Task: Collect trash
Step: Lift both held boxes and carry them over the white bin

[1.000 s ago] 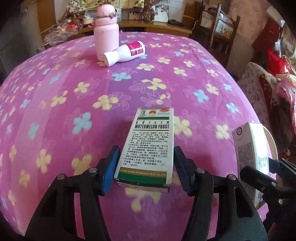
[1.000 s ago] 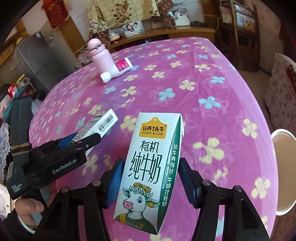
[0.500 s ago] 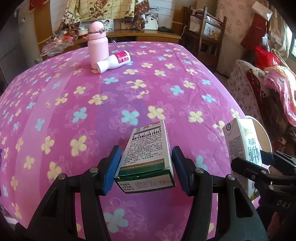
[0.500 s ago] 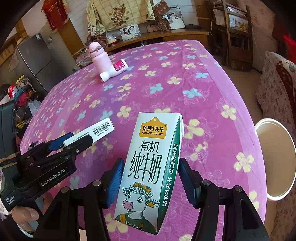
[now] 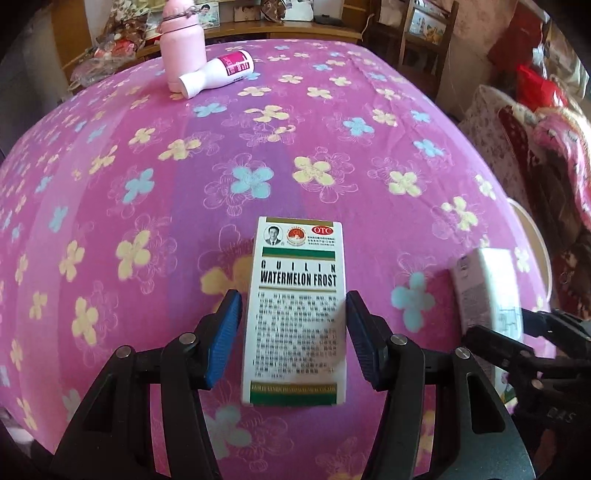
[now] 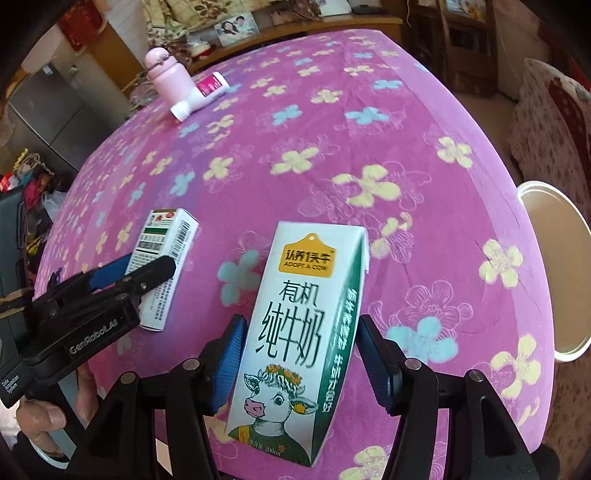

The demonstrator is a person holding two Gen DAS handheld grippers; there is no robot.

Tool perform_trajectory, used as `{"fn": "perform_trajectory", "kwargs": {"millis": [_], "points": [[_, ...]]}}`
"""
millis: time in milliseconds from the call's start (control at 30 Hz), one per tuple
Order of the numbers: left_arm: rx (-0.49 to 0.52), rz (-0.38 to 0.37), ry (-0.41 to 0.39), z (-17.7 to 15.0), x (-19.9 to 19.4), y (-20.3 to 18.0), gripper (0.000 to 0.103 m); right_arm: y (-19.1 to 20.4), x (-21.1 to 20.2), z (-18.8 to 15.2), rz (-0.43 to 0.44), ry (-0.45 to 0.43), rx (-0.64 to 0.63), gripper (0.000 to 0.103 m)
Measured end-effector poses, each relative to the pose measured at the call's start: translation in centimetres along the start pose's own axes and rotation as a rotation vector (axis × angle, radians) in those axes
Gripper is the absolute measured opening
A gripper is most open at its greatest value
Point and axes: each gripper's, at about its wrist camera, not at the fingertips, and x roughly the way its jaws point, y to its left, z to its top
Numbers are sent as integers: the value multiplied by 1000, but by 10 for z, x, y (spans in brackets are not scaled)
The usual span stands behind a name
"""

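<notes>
My left gripper [image 5: 293, 325] is shut on a white and green Watermelon Frost medicine box [image 5: 297, 310], held over the near part of the pink flowered table [image 5: 221, 155]. The box also shows in the right wrist view [image 6: 164, 266]. My right gripper [image 6: 297, 350] is shut on a white and green milk carton [image 6: 295, 332] with a cow on it; the carton [image 5: 487, 291] sits at the right of the left wrist view. A white round bin [image 6: 554, 266] stands beside the table's right edge. A white bottle with a pink label [image 5: 218, 74] lies at the far side.
A pink flask [image 5: 183, 48] stands upright against the lying bottle. A wooden chair [image 5: 424, 40] and a floral covered seat [image 5: 517, 147] stand right of the table. A cluttered sideboard [image 5: 258, 26] runs behind it.
Both grippers have tilted and dropped back closer to the table with their loads still held. The medicine box now shows its full printed face instead of its end.
</notes>
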Motion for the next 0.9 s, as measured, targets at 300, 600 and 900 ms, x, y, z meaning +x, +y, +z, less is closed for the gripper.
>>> {"fn": "perform_trajectory", "kwargs": {"millis": [300, 600, 900], "points": [[-12, -16, -22, -2, 4, -1, 49, 3, 0, -2, -8, -37, -29, 58], [38, -39, -115, 7, -26, -25, 49, -7, -34, 1, -10, -142, -30, 58], [107, -81, -156, 21, -43, -72, 49, -41, -65, 0, -35, -201, 29, 58]]}}
